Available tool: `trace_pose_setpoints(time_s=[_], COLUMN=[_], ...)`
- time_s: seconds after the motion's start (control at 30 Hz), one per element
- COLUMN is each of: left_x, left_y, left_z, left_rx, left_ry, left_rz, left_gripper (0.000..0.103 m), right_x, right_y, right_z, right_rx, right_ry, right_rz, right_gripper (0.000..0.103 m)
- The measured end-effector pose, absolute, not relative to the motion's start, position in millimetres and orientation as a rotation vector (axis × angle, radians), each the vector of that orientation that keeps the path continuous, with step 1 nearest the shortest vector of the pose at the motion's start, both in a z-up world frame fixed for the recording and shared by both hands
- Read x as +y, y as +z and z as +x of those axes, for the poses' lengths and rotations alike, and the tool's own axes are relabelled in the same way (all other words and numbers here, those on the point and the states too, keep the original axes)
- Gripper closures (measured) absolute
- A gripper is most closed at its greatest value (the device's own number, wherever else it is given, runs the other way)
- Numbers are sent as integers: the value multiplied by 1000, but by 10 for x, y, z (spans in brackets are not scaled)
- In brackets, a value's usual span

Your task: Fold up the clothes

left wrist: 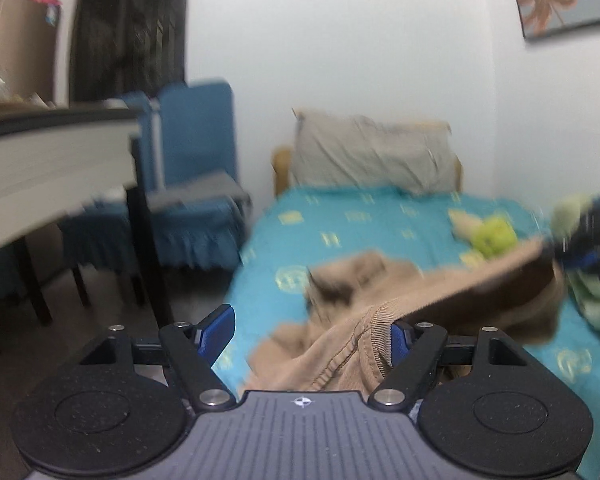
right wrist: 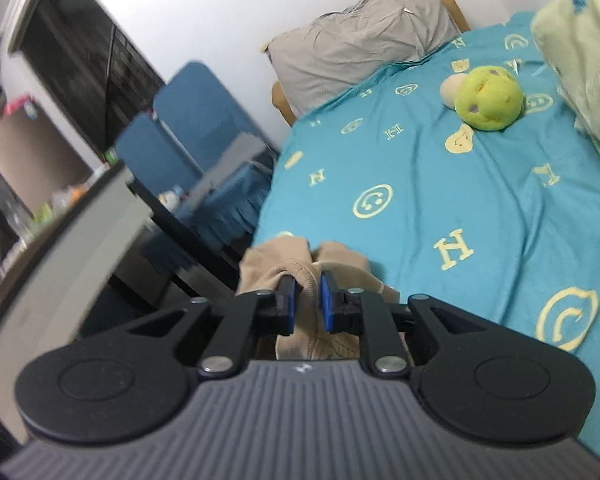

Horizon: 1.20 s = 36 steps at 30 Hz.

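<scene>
Fold clothes, early stage. Garment [left wrist: 440, 292] tan, crumpled and unfolded, at the near left part of the bed [left wrist: 360, 232], partly raised off the sheet; no flat layer, crease or squared edge to be seen.

Left gripper [left wrist: 308, 326]: jaws spread wide and released, grasping nothing; ribbed hem of the garment draped over and against the right finger only, left finger bare and clear of cloth.

Right gripper [right wrist: 307, 300]: jaws nearly together, clenched on a bunched fold of the garment, with cloth filling the narrow gap between the pads. In the left wrist view, one edge of the garment stretched up and across toward the far right, probably to this same grip, though blurred there.

Elsewhere on the bed: toy [right wrist: 490, 100] well apart from the garment; pillow [right wrist: 360, 32] at the head; green cloth [right wrist: 572, 40] heaped at the right edge, seemingly also unfolded.

Done so far, judging by the lie of the cloth: nothing beyond a one-sided pickup. Left to do: fresh hold with the free jaws, spreading flat on the sheet, then every fold; the green cloth likely afterward.
</scene>
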<state>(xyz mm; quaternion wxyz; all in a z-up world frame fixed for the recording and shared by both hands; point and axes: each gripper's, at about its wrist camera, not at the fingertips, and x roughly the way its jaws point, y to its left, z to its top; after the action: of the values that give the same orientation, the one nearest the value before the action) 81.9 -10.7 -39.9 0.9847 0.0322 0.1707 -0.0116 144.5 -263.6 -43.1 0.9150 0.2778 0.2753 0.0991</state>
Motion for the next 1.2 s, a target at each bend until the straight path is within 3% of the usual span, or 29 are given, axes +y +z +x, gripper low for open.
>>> trace_pose_setpoints(time_s=[0.03,0.2,0.23,0.47,0.77,0.93,0.97,1.0,1.1,1.2], left_x=[-92,59,77,132,174,39,6,-23,-48,20], left_y=[-355,-142,-123,-100,-116,-126,-121,-120,-93,-44], left_z=[799,653,642,595,539,462,444,427,372,323], left_rx=[313,223,218,210,183,150,136,124,88,67], left_ry=[-14,8,6,4,62,50,54,63,101,120], left_rz=[54,-23,-35,-51,-54,15,38,54,66,25], left_gripper=[26,27,27,27,26,24,24,24,24,24], right_x=[-2608,-2424,-2356,-1793,-1906,-2314,-2320,-2316,-2330,-2487], right_y=[-438,-439,-440,-504,-625,-129,-75,-57,-172,-482], right_z=[1431,1423,1419,1390,1455,850,805,809,992,1303], right_rx=[570,581,584,617,685,252,216,216,360,629], right_ry=[196,185,190,308,95,-169,-198,-214,-257,-201], right_rz=[540,396,352,71,168,371,332,282,169,242], right_gripper=[74,23,21,23,24,16,10,12,12,12])
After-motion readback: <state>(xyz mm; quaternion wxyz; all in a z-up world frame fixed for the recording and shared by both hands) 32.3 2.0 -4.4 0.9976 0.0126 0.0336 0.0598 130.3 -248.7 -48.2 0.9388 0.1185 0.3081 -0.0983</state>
